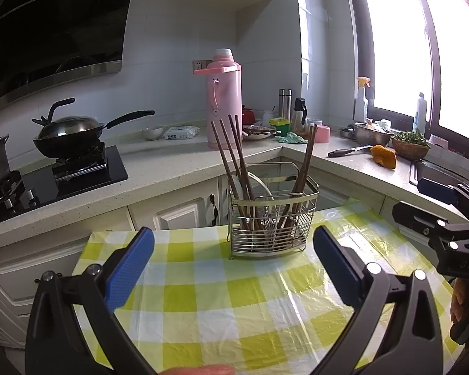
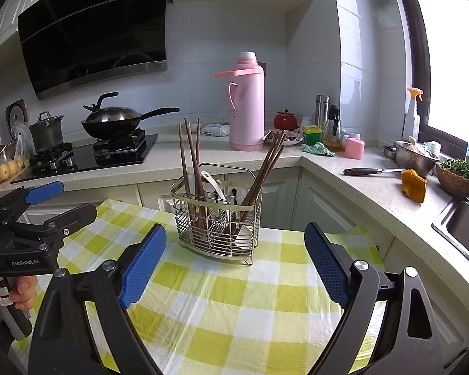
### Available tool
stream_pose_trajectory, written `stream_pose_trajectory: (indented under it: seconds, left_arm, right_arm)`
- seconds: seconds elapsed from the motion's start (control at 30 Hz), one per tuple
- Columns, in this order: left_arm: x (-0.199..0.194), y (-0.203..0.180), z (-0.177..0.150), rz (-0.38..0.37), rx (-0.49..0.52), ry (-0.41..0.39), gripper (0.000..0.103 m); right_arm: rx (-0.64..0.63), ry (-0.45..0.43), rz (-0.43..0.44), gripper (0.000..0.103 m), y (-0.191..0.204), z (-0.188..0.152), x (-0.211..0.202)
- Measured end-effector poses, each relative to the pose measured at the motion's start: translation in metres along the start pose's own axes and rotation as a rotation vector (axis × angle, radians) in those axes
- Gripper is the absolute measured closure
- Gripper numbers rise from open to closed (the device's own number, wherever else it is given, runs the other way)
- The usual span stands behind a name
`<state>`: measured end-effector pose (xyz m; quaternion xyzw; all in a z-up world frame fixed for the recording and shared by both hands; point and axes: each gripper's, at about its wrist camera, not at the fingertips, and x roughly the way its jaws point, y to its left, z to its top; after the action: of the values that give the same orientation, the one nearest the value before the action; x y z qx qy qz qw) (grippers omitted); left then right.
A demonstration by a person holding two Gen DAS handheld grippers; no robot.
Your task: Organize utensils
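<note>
A wire utensil rack (image 1: 272, 218) (image 2: 217, 222) stands at the far end of the table with the yellow-green checked cloth (image 1: 203, 297) (image 2: 234, 297). Brown chopsticks (image 1: 234, 156) (image 2: 190, 162) lean in its left part, and more chopsticks (image 1: 306, 162) (image 2: 265, 168) lean in its right part. White spoons (image 2: 214, 184) lie among them. My left gripper (image 1: 234, 236) (image 2: 68, 201) is open and empty, just short of the rack. My right gripper (image 2: 236, 231) (image 1: 422, 203) is also open and empty, beside the left one and facing the rack.
Behind the table runs an L-shaped counter with a pink thermos (image 2: 247, 103), a wok (image 2: 115, 122) on the stove, a knife (image 2: 369, 172), an orange cloth (image 2: 412, 184) and a sink (image 2: 462, 225). A hand (image 2: 18, 293) holds the left gripper's handle.
</note>
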<state>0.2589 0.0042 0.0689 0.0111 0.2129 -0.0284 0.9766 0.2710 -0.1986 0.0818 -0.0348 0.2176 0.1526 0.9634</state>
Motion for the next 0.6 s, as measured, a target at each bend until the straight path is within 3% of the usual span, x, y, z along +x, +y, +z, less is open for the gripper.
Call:
stream_pose_trajectory:
  seconds: [0.6]
  left_arm:
    - [0.0021, 0.0026, -0.002, -0.018, -0.022, 0.011, 0.005]
  right_arm:
    - [0.005, -0.003, 0.001, 0.018, -0.0004, -0.0005, -0.0019]
